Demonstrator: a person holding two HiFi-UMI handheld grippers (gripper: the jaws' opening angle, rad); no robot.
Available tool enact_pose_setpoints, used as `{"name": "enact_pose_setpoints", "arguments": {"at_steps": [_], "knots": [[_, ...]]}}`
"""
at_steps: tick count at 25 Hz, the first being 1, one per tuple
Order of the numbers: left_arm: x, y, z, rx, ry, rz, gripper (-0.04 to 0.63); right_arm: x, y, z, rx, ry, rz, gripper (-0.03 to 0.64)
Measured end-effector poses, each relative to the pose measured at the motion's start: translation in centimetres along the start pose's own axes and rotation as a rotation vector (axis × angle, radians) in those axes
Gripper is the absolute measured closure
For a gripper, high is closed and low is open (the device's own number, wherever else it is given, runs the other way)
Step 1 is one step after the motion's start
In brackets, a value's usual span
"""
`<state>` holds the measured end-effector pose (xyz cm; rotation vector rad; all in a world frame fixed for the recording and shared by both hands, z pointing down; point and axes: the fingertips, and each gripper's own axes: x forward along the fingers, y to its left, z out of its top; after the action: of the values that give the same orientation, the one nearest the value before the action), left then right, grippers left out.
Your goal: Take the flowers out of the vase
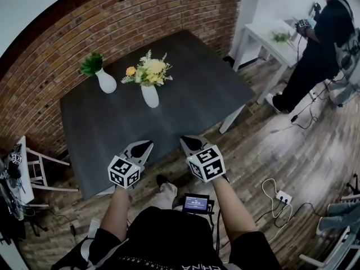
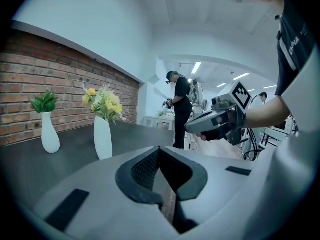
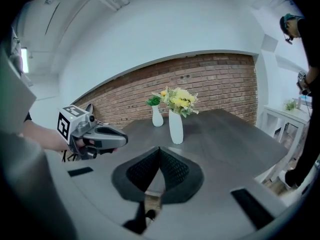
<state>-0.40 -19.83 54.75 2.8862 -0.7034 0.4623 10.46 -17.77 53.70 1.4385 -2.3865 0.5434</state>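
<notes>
A bunch of yellow and white flowers [image 1: 148, 71] [image 2: 105, 103] [image 3: 179, 100] stands in a tall white vase [image 1: 150, 96] [image 2: 103, 138] [image 3: 175, 127] near the middle of the dark table [image 1: 185, 89]. A second white vase [image 1: 106, 82] [image 2: 50, 133] [image 3: 157, 117] with a green sprig [image 1: 91, 63] stands to its left. My left gripper [image 1: 144, 147] [image 2: 159, 148] and right gripper [image 1: 188, 143] [image 3: 159, 148] hover side by side over the table's near edge. Both are shut and hold nothing, well short of the flowers.
A brick wall [image 1: 67, 44] runs behind the table. A person [image 1: 315, 49] stands at a white side table [image 1: 275, 41] at the right. Cables and a power strip [image 1: 283, 197] lie on the wooden floor. A white chair [image 1: 34, 170] stands at the left.
</notes>
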Motion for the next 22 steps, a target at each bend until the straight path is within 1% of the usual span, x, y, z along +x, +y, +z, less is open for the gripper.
{"name": "enact_pose_setpoints", "arguments": {"at_steps": [2, 6, 11, 16, 19, 22], "knots": [[1.4, 1.2, -0.1, -0.004, 0.013, 0.000, 0.592, 1.1, -1.0, 0.4, -0.003, 0.017, -0.013, 0.611], [4.7, 4.3, 0.9, -0.011, 0.009, -0.009, 0.592, 3.6, -3.2, 1.8, -0.022, 0.048, -0.033, 0.611], [8.1, 8.4, 3.2, -0.005, -0.019, -0.018, 0.592, 7.6, -6.3, 5.4, -0.054, 0.056, -0.052, 0.611], [8.9, 13.1, 4.3, -0.022, -0.030, -0.001, 0.592, 11.9, -7.4, 8.3, -0.051, 0.061, -0.033, 0.611], [9.2, 14.9, 4.8, -0.053, -0.068, -0.023, 0.592, 13.8, -7.6, 9.3, -0.049, 0.059, -0.020, 0.611], [9.9, 16.1, 5.2, -0.071, -0.099, -0.032, 0.592, 14.9, -8.2, 10.0, -0.034, 0.036, -0.017, 0.611]]}}
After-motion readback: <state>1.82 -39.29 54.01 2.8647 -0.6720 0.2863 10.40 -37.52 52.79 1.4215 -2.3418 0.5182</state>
